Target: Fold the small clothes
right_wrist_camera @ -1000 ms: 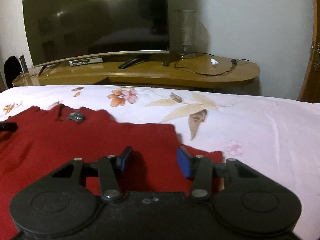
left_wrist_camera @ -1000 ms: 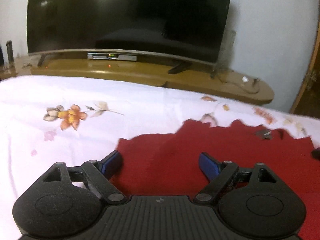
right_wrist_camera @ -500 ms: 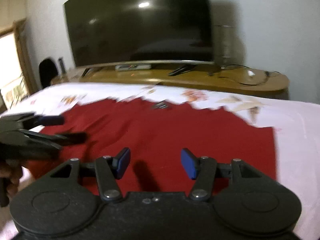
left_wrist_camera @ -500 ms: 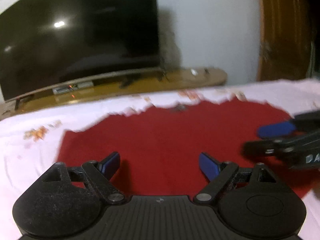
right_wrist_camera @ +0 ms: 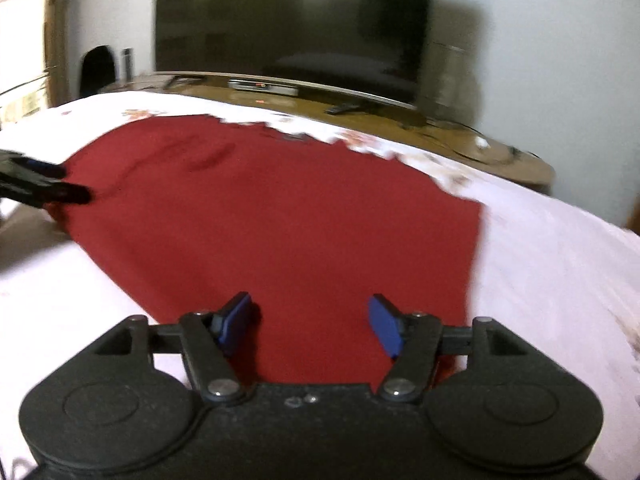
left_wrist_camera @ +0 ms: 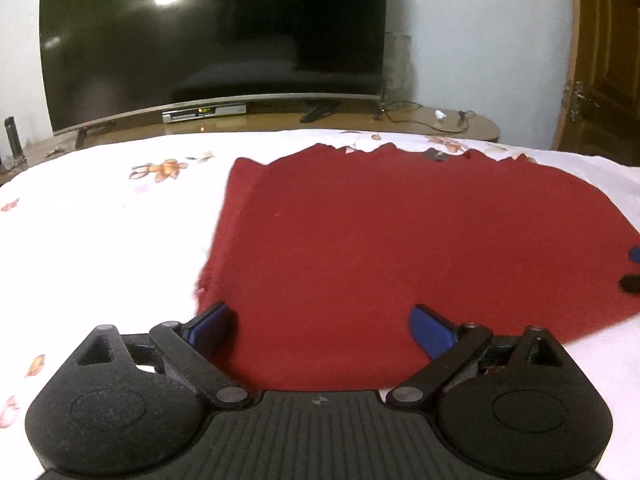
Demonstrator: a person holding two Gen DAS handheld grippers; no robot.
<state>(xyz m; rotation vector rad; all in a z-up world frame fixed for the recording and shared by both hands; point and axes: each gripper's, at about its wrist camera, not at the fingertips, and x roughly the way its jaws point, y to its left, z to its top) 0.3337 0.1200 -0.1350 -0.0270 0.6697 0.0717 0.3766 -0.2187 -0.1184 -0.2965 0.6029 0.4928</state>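
No text, label or number can be read on anything here.

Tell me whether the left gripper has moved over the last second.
Yes. The left gripper has swung right: the television still fills its view, but a wooden door now shows, and far more red garment.

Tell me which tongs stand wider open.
The left tongs: their blue pads sit farther apart over the red cloth than the right tongs'. Both are opening.
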